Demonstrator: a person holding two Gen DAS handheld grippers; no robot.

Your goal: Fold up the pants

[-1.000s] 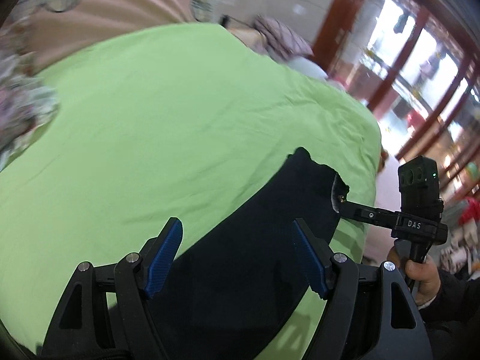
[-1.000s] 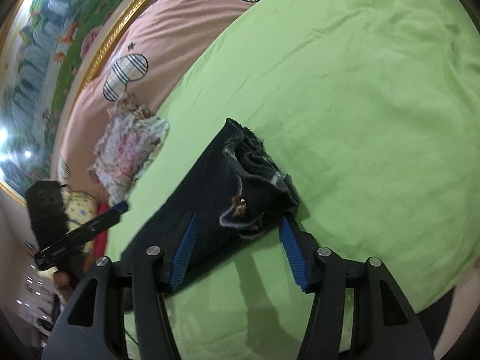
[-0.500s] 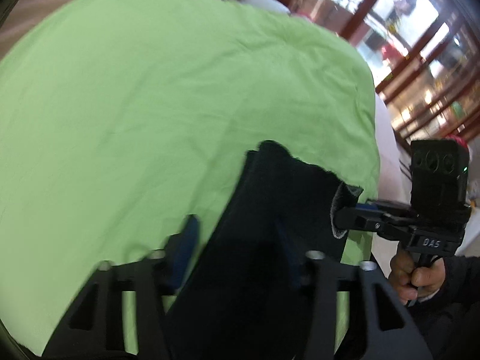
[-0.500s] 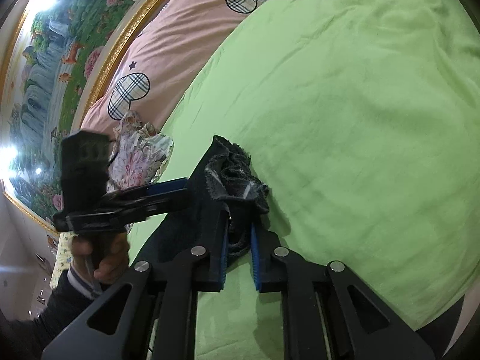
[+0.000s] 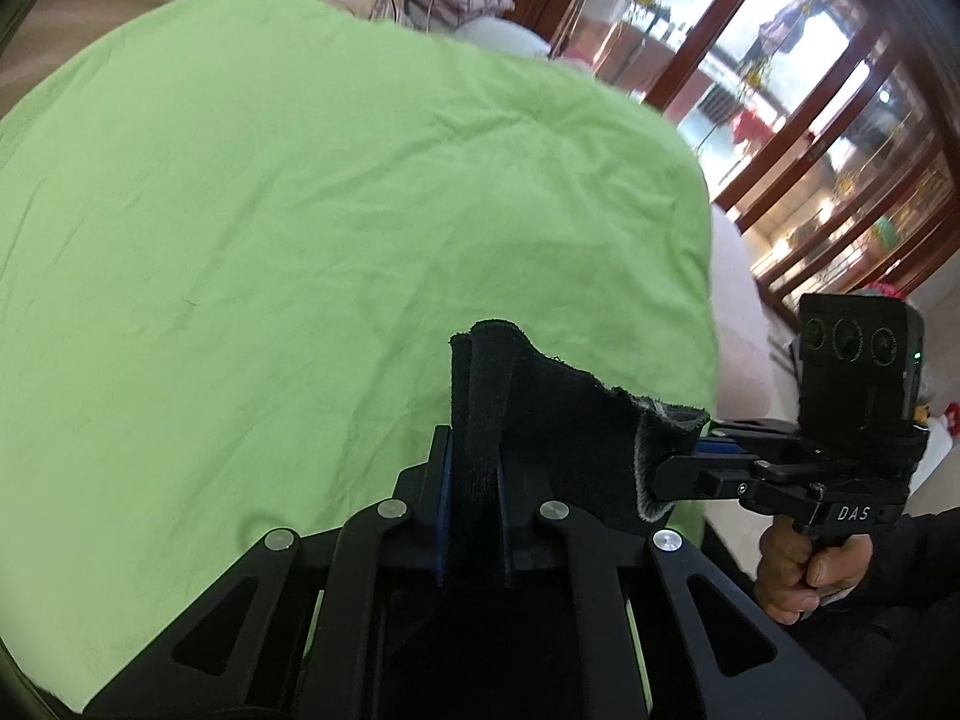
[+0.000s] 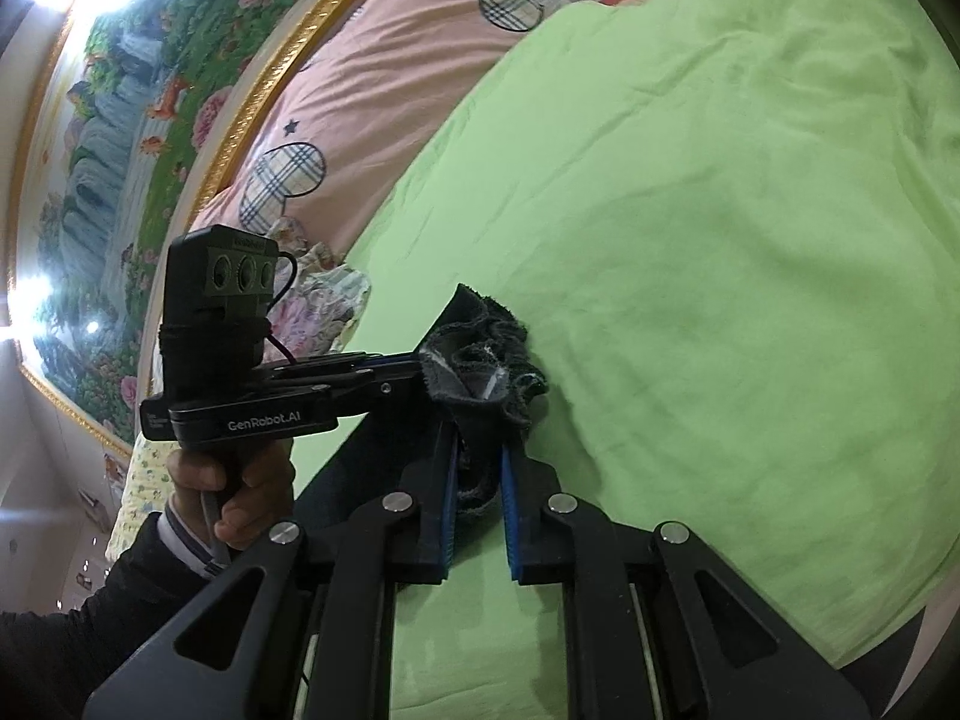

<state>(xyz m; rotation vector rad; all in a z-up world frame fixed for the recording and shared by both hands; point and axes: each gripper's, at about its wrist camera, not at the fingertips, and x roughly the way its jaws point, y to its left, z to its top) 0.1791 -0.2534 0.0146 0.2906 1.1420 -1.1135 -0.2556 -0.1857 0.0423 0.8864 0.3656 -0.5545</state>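
Note:
Dark denim pants (image 5: pixel 558 420) lie on a green bed sheet (image 5: pixel 300 210), with their frayed end lifted off it. My left gripper (image 5: pixel 474 456) is shut on one corner of that end. My right gripper (image 6: pixel 480 456) is shut on the other corner, where the cloth bunches above the jaws (image 6: pixel 486 354). Each gripper shows in the other's view: the right one (image 5: pixel 690 468) at the pants' right edge, the left one (image 6: pixel 414 372) at their left edge. The rest of the pants hangs hidden below the grippers.
The sheet (image 6: pixel 720 240) covers a wide bed. Pink pillows with plaid hearts (image 6: pixel 360 96) and a floral cushion (image 6: pixel 318 300) lie at its head under a gold-framed painting (image 6: pixel 138 120). Glass doors with wooden frames (image 5: pixel 810 120) stand beyond the bed's far edge.
Both grippers went from open around the pants' end to shut on its two corners. They have lifted that end off the sheet.

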